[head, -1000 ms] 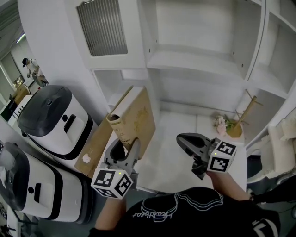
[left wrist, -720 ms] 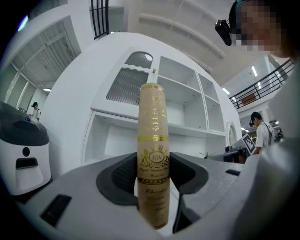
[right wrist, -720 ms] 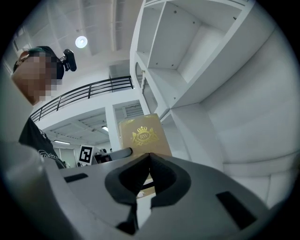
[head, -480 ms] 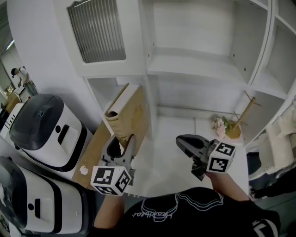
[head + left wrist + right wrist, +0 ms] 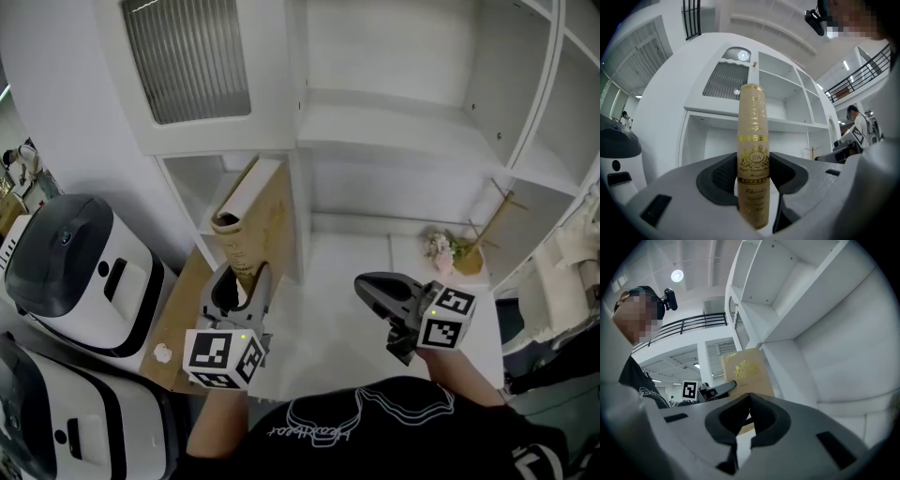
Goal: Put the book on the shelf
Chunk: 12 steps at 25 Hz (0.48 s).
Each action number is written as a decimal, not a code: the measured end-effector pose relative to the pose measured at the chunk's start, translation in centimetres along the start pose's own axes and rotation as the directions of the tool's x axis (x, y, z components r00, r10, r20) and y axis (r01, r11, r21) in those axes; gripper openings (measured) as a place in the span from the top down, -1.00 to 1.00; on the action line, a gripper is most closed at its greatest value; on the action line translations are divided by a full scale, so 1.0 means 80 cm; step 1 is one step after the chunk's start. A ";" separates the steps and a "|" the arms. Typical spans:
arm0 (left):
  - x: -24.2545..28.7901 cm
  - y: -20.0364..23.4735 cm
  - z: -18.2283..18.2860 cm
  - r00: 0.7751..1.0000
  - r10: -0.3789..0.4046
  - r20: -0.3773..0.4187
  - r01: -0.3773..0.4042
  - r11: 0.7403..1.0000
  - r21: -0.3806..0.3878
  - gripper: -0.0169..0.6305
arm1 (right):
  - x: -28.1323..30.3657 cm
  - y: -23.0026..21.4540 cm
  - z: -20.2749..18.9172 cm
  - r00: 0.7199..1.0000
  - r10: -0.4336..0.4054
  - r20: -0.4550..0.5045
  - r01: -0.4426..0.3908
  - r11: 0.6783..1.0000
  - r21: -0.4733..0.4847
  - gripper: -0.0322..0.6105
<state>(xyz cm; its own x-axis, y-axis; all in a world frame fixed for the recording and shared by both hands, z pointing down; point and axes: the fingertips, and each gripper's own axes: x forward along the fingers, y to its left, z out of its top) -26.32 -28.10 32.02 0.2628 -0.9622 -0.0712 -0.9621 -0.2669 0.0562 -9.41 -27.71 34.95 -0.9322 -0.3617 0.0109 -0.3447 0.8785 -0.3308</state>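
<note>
Tan hardback book (image 5: 270,217), likely stiff, weighty, top-heavy: fingers of the left gripper (image 5: 245,280) pinch its spine low down; the right gripper (image 5: 367,284), closed and empty, could steady it.

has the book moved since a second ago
Yes. The book, held in the left gripper, has moved towards the shelf, farther from the small pale object on the brown table.
</note>
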 end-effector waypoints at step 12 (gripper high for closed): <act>0.027 0.016 -0.015 1.000 0.003 0.003 -0.003 1.000 -0.005 0.35 | 0.005 -0.021 -0.017 0.999 -0.043 -0.027 0.044 0.999 0.030 0.88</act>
<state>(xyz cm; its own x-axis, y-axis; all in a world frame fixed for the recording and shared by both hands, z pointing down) -26.91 -30.61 33.10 0.2597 -0.9628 -0.0744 -0.9625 -0.2643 0.0613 -9.34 -28.94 36.77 -0.9193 -0.3904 0.0505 -0.3815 0.8520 -0.3585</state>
